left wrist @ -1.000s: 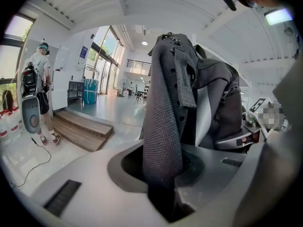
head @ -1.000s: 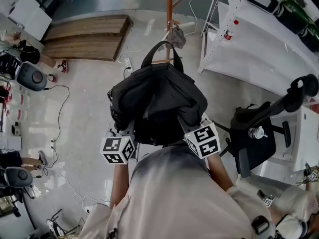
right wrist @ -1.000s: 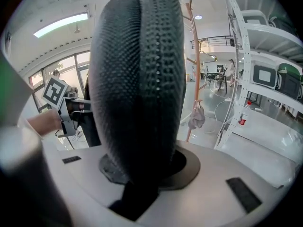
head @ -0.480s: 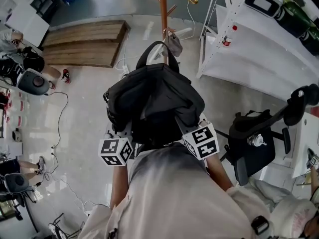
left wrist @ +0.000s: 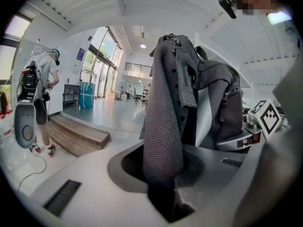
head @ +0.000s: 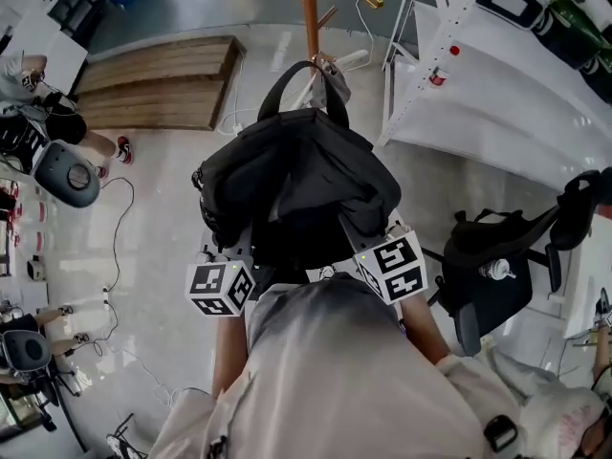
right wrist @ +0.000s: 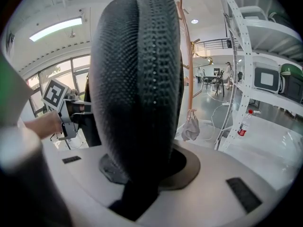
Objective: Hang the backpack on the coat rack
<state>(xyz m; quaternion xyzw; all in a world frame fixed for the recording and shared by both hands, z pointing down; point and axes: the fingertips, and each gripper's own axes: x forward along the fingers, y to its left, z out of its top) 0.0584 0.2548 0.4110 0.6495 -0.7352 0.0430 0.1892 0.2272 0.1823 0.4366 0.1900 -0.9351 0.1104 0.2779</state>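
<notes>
The black backpack (head: 296,185) hangs in the air in front of me, carried by both grippers. My left gripper (head: 239,249) is shut on a grey woven strap (left wrist: 163,136) at the bag's left side. My right gripper (head: 360,235) is shut on a black padded mesh shoulder strap (right wrist: 137,93). The bag's top handle loop (head: 287,84) stands up at its far end. Just beyond it rises the wooden coat rack pole (head: 310,12), also in the right gripper view as the coat rack (right wrist: 189,65). A small grey pouch (head: 337,76) hangs from the rack.
White shelving (head: 497,75) stands at the right with a water bottle (right wrist: 243,123) at its foot. An office chair with a black bag (head: 488,271) is at my right. A low wooden platform (head: 158,75) and floor cables (head: 115,218) lie to the left. A person (left wrist: 40,93) stands there.
Both grippers have carried the backpack forward, and the handle loop is nearer the rack pole and the pouch. Neither grip has changed.
</notes>
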